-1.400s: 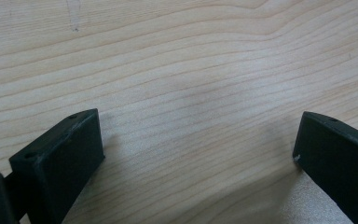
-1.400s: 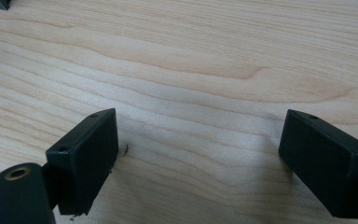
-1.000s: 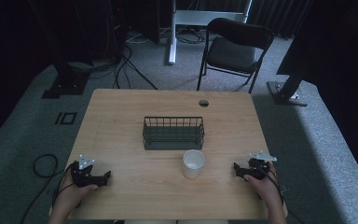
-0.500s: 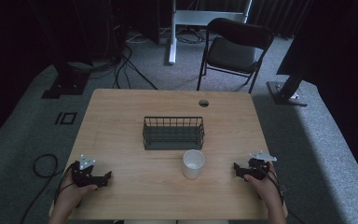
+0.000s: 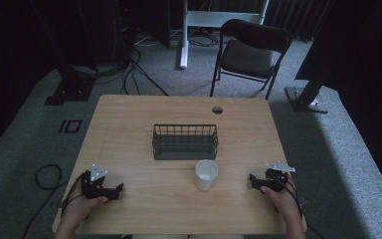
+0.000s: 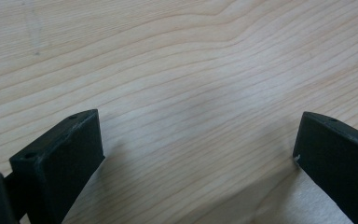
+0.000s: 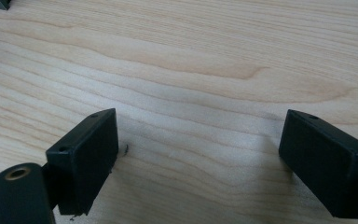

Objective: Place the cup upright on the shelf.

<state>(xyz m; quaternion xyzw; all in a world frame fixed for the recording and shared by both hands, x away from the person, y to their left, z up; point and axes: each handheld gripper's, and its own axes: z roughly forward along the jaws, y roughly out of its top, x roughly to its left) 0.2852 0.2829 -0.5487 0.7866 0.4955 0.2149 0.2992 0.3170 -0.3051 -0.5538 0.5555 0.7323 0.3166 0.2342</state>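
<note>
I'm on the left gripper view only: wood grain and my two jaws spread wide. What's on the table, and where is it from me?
Observer: A white cup stands upright near the middle of the table, to the right of your left gripper.
Operator: Anything else?
Observer: A dark wire basket sits just beyond the cup, farther from the person; the two look close but apart.
Operator: And my other hand?
Observer: The right gripper rests near the table's right edge, jaws spread wide with bare wood between them.
</note>
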